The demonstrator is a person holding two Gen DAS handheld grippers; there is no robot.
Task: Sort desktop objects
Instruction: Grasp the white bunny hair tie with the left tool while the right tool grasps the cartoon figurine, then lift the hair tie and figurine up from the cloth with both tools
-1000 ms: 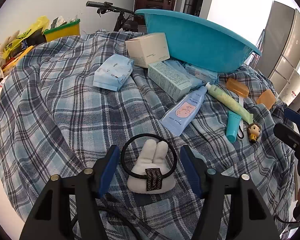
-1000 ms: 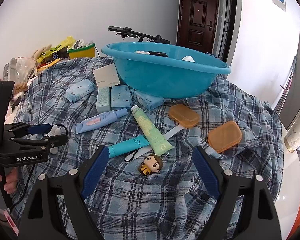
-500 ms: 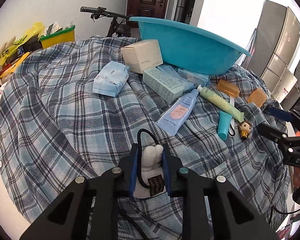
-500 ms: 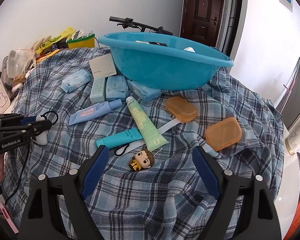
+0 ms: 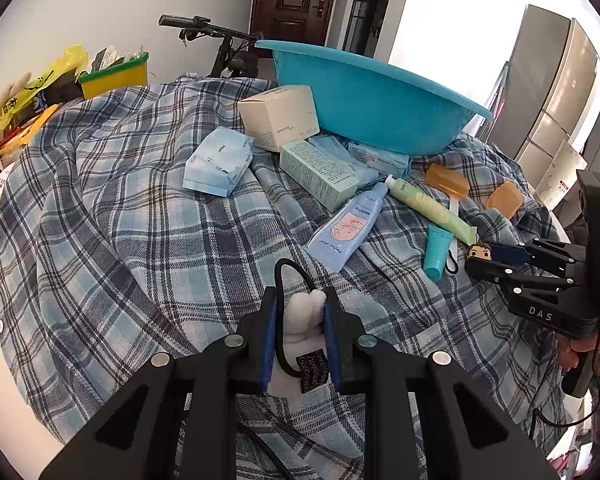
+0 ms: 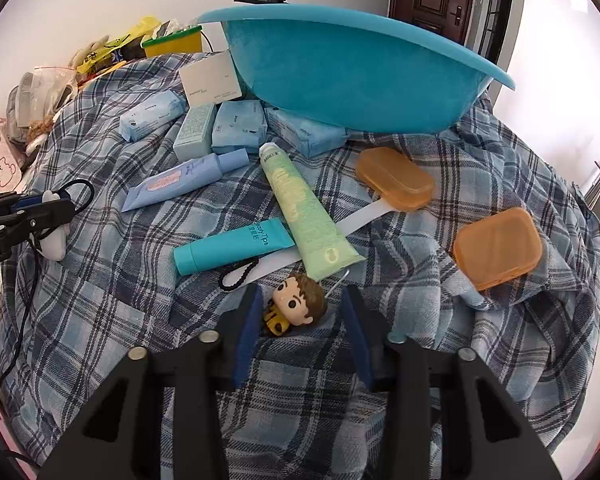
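Right now the left claw (image 5: pixel 300 312) is pinched on a small white plush rabbit (image 5: pixel 302 312), its blue pads pressed against the two soft ears, with the rabbit's body and a dark label tucked between the fingers. A black hair tie (image 5: pixel 290 270) threaded on the toy loops up beyond the fingertips. From the right camera the rabbit (image 6: pixel 54 240) hangs under that claw, just above the cloth.

The right claw (image 6: pixel 300 308) stands open, its blue fingers either side of a little big-headed figurine (image 6: pixel 298 306) with brown hair and a yellow body, lying on the cloth; neither finger seems to touch it.

Everything rests on a rumpled blue plaid cloth (image 6: pixel 120 300). Just beyond the figurine lie a teal tube (image 6: pixel 232 246) reading "Body Tips", a pale green tube (image 6: pixel 304 216) and a light blue tube (image 6: pixel 184 180) with a pink patch, plus a black cord loop (image 6: pixel 238 274). Two translucent orange boxes (image 6: pixel 496 248) with rounded corners sit to the right. Farther back are soft blue packets (image 6: pixel 152 116), a mint carton (image 6: pixel 194 132) with fine print too small to read, a cream box (image 6: pixel 210 82), and a big teal plastic basin (image 6: pixel 352 68).
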